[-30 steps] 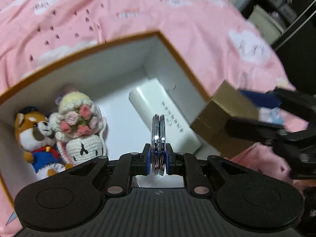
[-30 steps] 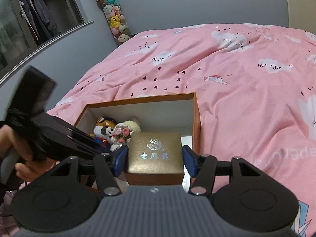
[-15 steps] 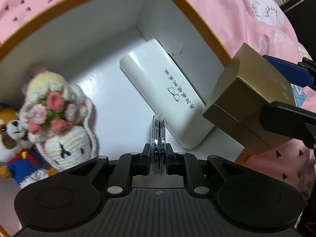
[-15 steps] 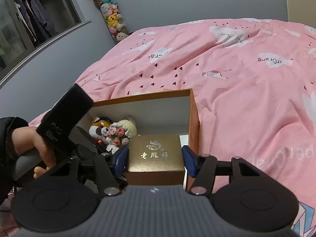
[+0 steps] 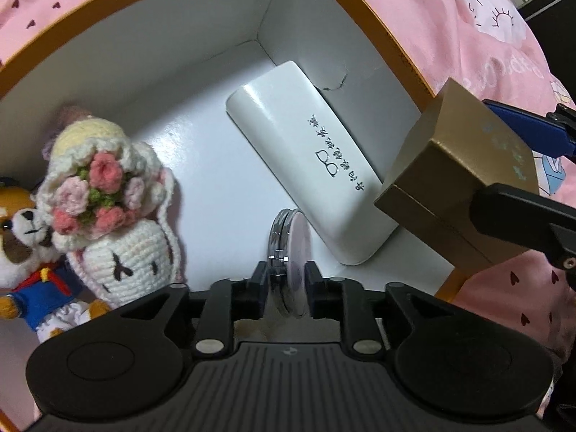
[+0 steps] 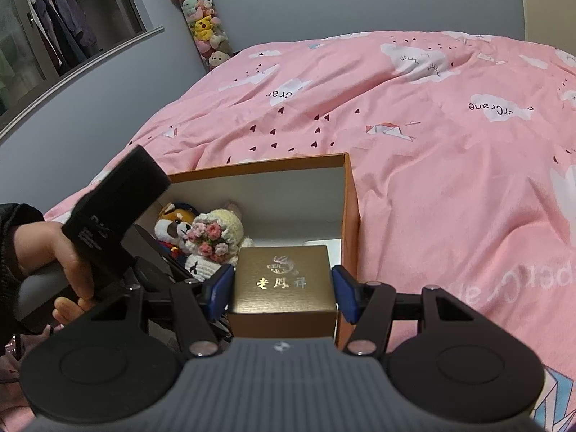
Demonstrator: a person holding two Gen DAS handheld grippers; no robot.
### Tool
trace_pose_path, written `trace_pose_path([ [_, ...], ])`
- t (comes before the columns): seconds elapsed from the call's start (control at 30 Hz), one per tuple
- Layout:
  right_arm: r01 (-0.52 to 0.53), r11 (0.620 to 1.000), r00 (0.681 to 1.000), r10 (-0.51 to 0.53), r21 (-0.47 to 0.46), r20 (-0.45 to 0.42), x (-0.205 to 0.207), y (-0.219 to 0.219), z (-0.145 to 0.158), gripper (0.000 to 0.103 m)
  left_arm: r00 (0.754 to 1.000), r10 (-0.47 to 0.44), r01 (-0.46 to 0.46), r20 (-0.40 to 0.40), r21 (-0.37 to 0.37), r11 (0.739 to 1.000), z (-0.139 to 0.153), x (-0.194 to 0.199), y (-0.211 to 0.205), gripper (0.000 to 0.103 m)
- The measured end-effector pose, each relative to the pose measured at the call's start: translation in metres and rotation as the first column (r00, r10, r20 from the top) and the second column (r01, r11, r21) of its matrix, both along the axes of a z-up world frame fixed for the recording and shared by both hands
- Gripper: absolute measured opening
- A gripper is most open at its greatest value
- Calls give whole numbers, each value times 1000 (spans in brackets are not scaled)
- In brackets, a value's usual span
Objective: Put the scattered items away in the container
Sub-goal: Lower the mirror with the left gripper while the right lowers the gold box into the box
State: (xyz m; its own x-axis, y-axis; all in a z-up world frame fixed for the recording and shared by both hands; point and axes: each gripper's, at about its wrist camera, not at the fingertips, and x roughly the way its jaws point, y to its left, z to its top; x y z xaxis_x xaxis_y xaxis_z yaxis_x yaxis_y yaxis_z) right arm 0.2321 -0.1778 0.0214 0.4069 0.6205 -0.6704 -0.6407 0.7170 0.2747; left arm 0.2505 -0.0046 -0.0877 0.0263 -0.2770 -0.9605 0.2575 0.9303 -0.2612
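Note:
An orange box with white walls (image 5: 201, 46) sits on the pink bed; it also shows in the right wrist view (image 6: 351, 201). Inside lie a white glasses case (image 5: 306, 187), a crocheted bunny (image 5: 118, 223) and a fox plush (image 5: 21, 237). My left gripper (image 5: 287, 282) is low inside the box; its fingers have parted and a round compact mirror (image 5: 289, 262) leans tilted between them. My right gripper (image 6: 282, 288) is shut on a gold gift box (image 6: 284, 284), held over the box's near right corner; the gift box also shows in the left wrist view (image 5: 457, 180).
Pink bedding (image 6: 432, 126) surrounds the box. A tube of plush toys (image 6: 201, 28) stands against the grey wall, and a wardrobe opening (image 6: 54, 32) is at the far left.
My left gripper moved down into the box and its fingers parted; the mirror now leans tilted between them. My right gripper kept the gold box near the box's right corner.

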Motion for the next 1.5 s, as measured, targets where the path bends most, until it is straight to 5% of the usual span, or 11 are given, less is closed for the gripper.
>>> trace_pose_path([
  [0.1, 0, 1000, 1000, 0, -5, 0, 0, 0, 0, 62, 1000, 8, -8, 14, 7, 1000, 4, -3, 3, 38],
  [0.37, -6, 1000, 1000, 6, -16, 15, -1, 7, 0, 62, 991, 92, -89, 93, -42, 995, 27, -13, 18, 39],
  [0.67, -86, 994, 995, 89, -62, 48, -11, 33, -7, 62, 905, 339, -314, 258, -136, 940, 72, -34, 53, 39],
  [0.83, -105, 988, 994, 104, -112, -22, -7, 60, -29, 62, 867, 362, -364, 343, -60, 929, 86, -58, 64, 39],
  [1.0, -82, 987, 994, 72, -141, -78, 2, 74, -46, 62, 840, 404, -412, 361, -60, 909, 84, -82, 73, 39],
  [1.5, -91, 967, 972, 34, -237, -233, 9, 92, -72, 61, 820, 421, -425, 388, -80, 902, 75, -110, 76, 39],
])
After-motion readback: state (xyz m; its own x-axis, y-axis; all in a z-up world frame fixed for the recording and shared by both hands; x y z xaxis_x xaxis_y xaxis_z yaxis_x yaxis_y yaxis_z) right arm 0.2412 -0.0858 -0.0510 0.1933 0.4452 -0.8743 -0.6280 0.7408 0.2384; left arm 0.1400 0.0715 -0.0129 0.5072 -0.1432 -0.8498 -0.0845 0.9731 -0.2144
